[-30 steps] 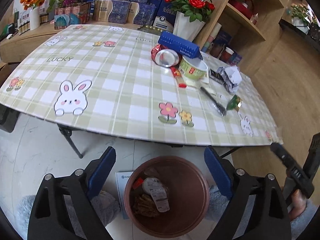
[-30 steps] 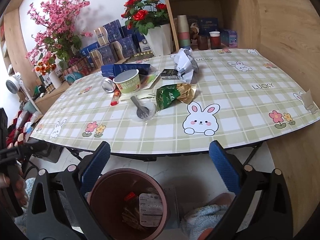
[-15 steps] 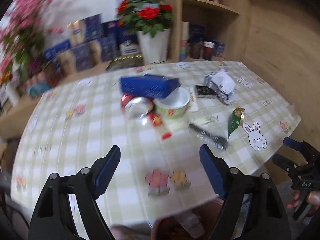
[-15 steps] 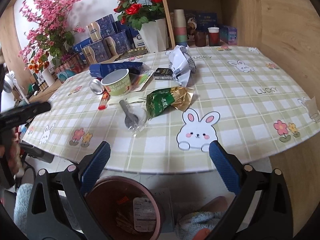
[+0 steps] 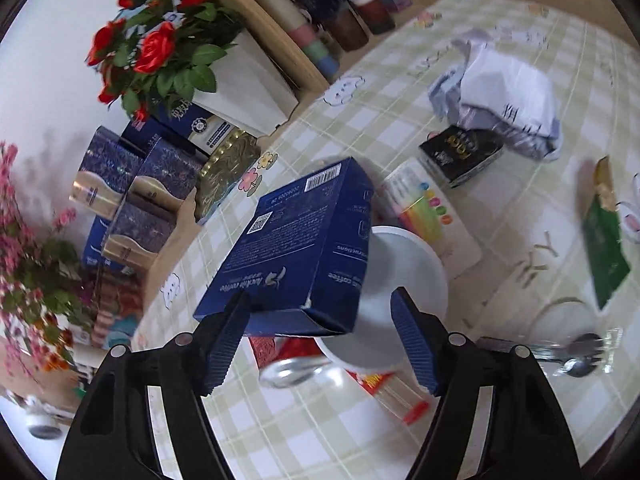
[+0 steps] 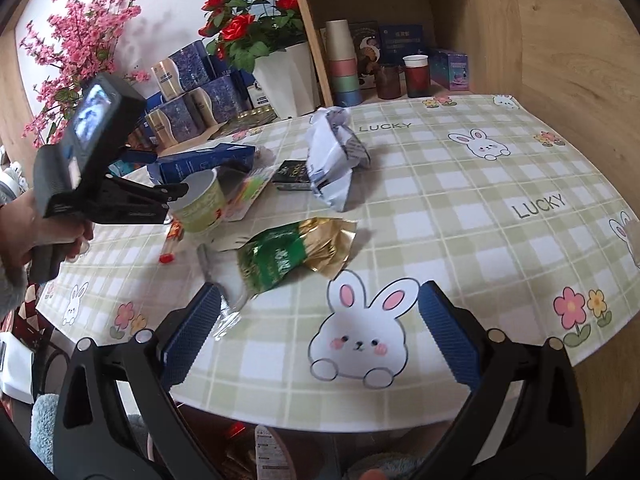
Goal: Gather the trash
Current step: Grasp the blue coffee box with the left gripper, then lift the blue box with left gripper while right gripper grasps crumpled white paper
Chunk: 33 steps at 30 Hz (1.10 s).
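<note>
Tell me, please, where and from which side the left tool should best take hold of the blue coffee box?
Probably its near, raised end: the blue coffee box leans tilted on the white cup, with that end already between the open left tool pads. Come in along the tool's heading and close across the thin faces, which fit the opening.

We see soft, even daylight in both views, with no harsh glare. In the left wrist view motion blur smears the pink blossoms [image 5: 28, 248], the spoon [image 5: 576, 356] and the crumpled bag [image 5: 500, 92], while the blue box [image 5: 296, 248] stays fairly sharp. The right wrist view is crisper; the green wrapper [image 6: 292, 252] casts a faint shadow on the tablecloth [image 6: 480, 240]. Fisheye bending curves the table edges, and dark vignetting fills every corner.
</note>
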Each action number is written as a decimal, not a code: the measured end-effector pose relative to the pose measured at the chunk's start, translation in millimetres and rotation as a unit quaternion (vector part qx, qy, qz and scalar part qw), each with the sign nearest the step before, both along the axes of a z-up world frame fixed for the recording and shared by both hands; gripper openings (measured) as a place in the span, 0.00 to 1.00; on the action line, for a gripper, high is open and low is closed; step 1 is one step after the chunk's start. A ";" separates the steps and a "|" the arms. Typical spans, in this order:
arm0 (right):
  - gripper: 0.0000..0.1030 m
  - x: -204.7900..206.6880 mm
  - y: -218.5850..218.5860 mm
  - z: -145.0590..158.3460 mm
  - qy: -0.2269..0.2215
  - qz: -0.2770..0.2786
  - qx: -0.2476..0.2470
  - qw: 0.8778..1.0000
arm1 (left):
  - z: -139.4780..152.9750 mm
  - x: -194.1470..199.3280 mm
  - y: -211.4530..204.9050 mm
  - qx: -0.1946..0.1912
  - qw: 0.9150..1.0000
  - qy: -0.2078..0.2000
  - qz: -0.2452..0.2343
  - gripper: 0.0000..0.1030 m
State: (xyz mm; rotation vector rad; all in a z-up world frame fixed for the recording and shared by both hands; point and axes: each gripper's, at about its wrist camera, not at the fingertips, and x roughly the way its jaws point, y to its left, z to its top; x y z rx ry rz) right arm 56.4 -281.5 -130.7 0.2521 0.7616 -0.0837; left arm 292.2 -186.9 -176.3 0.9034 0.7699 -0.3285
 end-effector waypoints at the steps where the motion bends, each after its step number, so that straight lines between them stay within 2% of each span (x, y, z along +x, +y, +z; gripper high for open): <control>1: 0.95 1.2 -1.9 -0.9 0.000 0.001 0.001 1.000 | -3.1 3.4 -2.5 0.014 1.000 -0.002 -0.005 0.69; 3: 0.94 3.3 -4.7 -2.2 0.000 0.003 0.003 1.000 | -7.8 8.0 -7.4 0.033 0.999 0.000 -0.014 0.69; 6: 0.95 3.8 -7.9 -3.2 -0.002 0.004 0.006 1.000 | -5.7 9.1 -14.9 0.039 0.999 -0.004 -0.034 0.69; 10: 0.95 6.1 -13.5 -9.0 0.000 -0.001 0.021 1.000 | -18.9 16.1 -23.5 0.087 0.995 -0.009 -0.050 0.69; 11: 0.95 7.0 -14.3 -10.5 0.003 -0.003 0.023 1.000 | -17.4 21.2 -23.0 0.075 0.996 0.000 -0.050 0.69; 12: 0.95 7.6 -15.2 -11.5 0.004 -0.004 0.024 1.000 | -16.8 25.0 -22.8 0.067 0.997 0.012 -0.046 0.64; 13: 0.95 7.8 -15.8 -11.8 0.005 -0.004 0.025 1.000 | -16.3 28.3 -21.6 0.062 0.997 0.022 -0.040 0.52; 14: 0.95 8.0 -16.2 -11.7 0.005 -0.004 0.026 1.000 | -14.6 29.6 -20.8 0.063 0.997 0.013 -0.037 0.46; 17: 0.94 8.4 -16.4 -10.4 0.002 0.000 0.023 1.000 | -2.2 24.6 -17.0 0.046 0.997 0.013 -0.058 0.38; 20: 0.94 10.3 -16.2 -8.1 0.000 0.002 0.022 1.000 | 25.3 26.8 -3.5 -0.017 0.998 0.030 -0.051 0.34; 24: 0.94 12.8 -13.2 -3.8 -0.004 0.005 0.027 1.000 | 61.3 37.2 31.3 -0.106 0.993 0.048 -0.006 0.27; 26: 0.94 13.6 -9.8 -0.7 -0.006 0.007 0.028 1.000 | 72.2 43.5 53.9 -0.152 0.986 0.065 0.030 0.27; 29: 0.95 14.9 -6.0 1.2 -0.007 0.012 0.028 1.000 | 79.3 53.9 99.7 -0.223 0.965 0.095 0.099 0.26; 31: 0.95 16.0 -3.8 1.4 -0.005 0.015 0.029 0.999 | 74.6 55.9 121.5 -0.249 0.953 0.116 0.125 0.26; 33: 0.94 17.9 -0.6 1.3 -0.003 0.019 0.028 0.999 | 67.7 55.6 136.8 -0.255 0.949 0.125 0.139 0.26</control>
